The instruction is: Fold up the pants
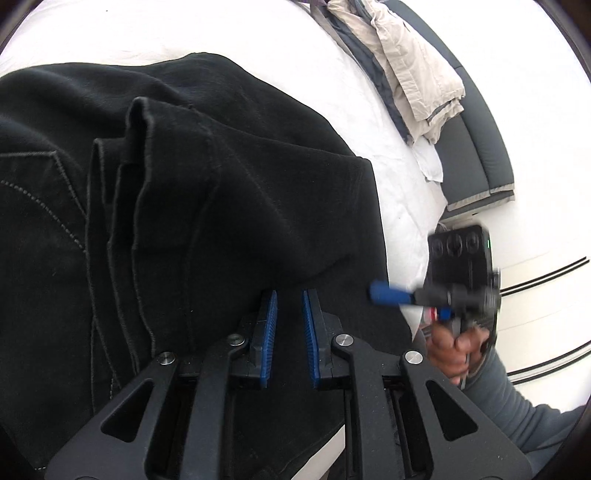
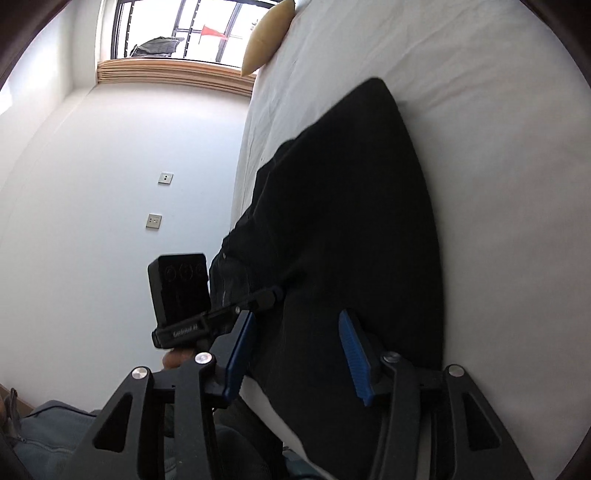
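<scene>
Black pants (image 1: 207,206) lie folded on the white bed (image 1: 110,33), with stitched hems stacked at the left. My left gripper (image 1: 289,295) hovers over their near edge, its blue pads almost together with only a thin slit and no cloth seen pinched. My right gripper (image 2: 295,354) stands open above the same pants (image 2: 343,206) at the bed's edge (image 2: 243,177), its pads clear of the cloth. In the left wrist view the right gripper (image 1: 391,295) shows blurred at the right, held by a hand (image 1: 450,347). The left gripper (image 2: 258,295) reaches in from the left in the right wrist view.
Folded beige and grey clothes (image 1: 417,74) rest on a dark bench (image 1: 480,155) beyond the bed. A tan pillow (image 2: 266,37) sits at the bed's far end by a window (image 2: 177,33). A white wall with sockets (image 2: 165,178) runs beside the bed. A grey sleeve (image 1: 509,398) is low right.
</scene>
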Demonstrator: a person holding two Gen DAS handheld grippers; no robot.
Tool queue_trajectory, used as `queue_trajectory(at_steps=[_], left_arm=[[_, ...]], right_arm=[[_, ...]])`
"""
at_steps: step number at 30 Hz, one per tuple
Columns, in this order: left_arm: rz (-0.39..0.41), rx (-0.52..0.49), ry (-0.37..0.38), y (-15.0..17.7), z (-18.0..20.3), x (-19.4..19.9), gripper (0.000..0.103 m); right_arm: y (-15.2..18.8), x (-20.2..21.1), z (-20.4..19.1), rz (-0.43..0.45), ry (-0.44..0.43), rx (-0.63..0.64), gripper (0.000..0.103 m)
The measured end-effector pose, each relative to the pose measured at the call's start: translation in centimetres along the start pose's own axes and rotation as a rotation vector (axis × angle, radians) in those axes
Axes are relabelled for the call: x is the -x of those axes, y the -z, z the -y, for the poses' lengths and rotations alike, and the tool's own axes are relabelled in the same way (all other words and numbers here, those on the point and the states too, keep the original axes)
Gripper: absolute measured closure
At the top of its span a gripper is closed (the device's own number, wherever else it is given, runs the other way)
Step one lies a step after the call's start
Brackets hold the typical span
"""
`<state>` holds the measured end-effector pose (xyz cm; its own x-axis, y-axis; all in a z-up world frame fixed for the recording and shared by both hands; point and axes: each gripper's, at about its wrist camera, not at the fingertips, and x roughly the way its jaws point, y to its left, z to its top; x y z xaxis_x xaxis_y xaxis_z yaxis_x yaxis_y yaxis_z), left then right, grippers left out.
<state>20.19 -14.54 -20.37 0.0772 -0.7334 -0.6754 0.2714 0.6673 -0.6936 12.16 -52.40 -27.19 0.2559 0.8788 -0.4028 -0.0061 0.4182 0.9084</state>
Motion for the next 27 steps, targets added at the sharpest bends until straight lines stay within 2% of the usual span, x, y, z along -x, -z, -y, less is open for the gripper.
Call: queue_trajectory(at_steps=[3, 6, 8, 10, 12, 14, 15, 16, 17, 19, 21, 22, 24, 27], left_arm=[[0.013, 0.001, -0.010, 0.4, -0.4, 0.3, 0.089], [0.025, -0.006, -0.036, 1.8, -0.5, 1.0, 0.089], [0.038, -0.023, -0.059, 2.9, -0.5, 2.3, 0.089], [0.051, -0.025, -0.077, 3.6, -0.5, 3.3, 0.089], [0.072, -0.011, -0.114, 4.1, -0.5, 3.9, 0.089], [0.096, -0.008, -0.145, 4.6, -0.1, 4.8, 0.089], [0.109, -0.009, -0.172, 5.0, 0.1, 5.4, 0.089], [0.118, -0.014, -0.206, 5.5, 0.2, 6.3, 0.089], [0.125, -0.018, -0.241, 5.9, 0.4, 6.9, 0.089], [0.136, -0.015, -0.277, 6.7, 0.6, 8.1, 0.089], [0.153, -0.016, -0.303, 7.5, 0.8, 9.2, 0.089], [0.162, -0.018, -0.318, 7.9, 0.8, 9.7, 0.089], [0.188, -0.011, -0.347, 8.5, 0.7, 11.0, 0.089], [0.227, -0.007, -0.441, 9.3, 0.6, 12.6, 0.089]], right_arm=[[3.7, 0.4, -1.1, -0.051, 0.035, 0.034, 0.051], [4.0, 1.3, -3.1, -0.092, 0.058, 0.103, 0.049], [2.3, 2.0, -4.6, -0.070, 0.048, 0.159, 0.048], [-1.5, 1.0, -5.0, -0.025, 0.039, 0.173, 0.041], [-5.8, -0.9, -4.5, 0.012, 0.007, 0.154, 0.039], [-8.9, -3.1, -2.7, 0.020, -0.018, 0.089, 0.032], [-10.1, -4.2, -1.3, 0.028, 0.023, 0.038, 0.034], [-11.2, -4.2, 0.9, 0.037, 0.057, -0.022, 0.046], [-11.8, -4.7, 1.7, 0.051, 0.052, -0.051, 0.051], [-13.0, -3.9, 1.8, 0.147, 0.013, -0.073, 0.050], [-13.5, -2.9, 1.3, 0.245, -0.035, -0.111, 0.044], [-13.6, -2.8, 0.6, 0.263, -0.049, -0.107, 0.039], [-13.0, -4.1, -1.5, 0.235, -0.043, -0.059, 0.038], [-10.8, -6.8, -3.7, 0.145, -0.049, -0.014, 0.038]])
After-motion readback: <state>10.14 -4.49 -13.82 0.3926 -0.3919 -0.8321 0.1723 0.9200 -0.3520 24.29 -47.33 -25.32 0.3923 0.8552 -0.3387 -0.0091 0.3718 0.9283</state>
